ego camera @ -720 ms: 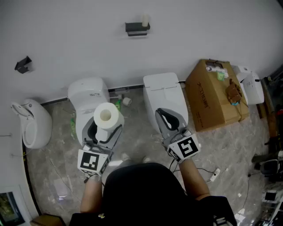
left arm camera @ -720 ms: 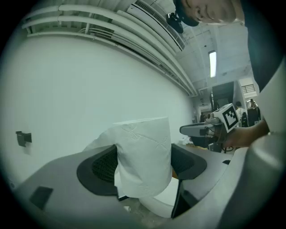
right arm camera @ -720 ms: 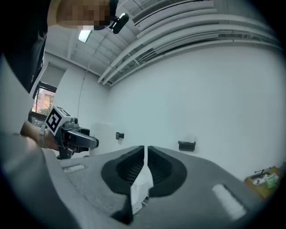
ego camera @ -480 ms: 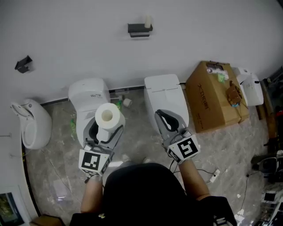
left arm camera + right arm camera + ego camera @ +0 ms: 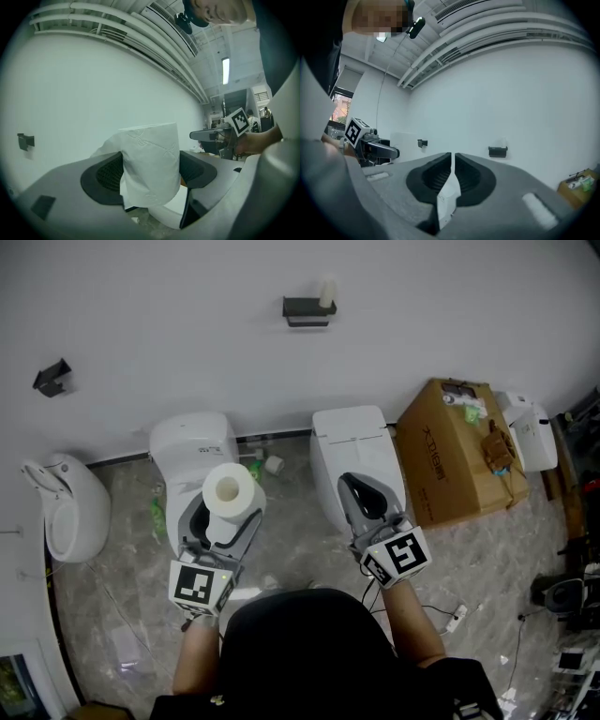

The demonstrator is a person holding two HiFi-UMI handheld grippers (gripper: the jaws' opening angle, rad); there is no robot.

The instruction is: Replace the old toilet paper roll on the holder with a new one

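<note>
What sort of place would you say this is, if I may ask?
Probably a mock bathroom in a workshop: two toilets side by side against a bare wall, a wall-mounted paper holder, and a cardboard box beside them.

The floor (image 5: 291,540) is of grey stone with a marbled pattern. Two white toilets stand on it against the wall, one on the left (image 5: 192,451) and one on the right (image 5: 352,442). A white fixture (image 5: 66,507) stands further left. A cardboard box (image 5: 459,451) stands just beside the right toilet. Some green litter (image 5: 157,517) and a small white roll (image 5: 274,465) lie near the left toilet.
</note>
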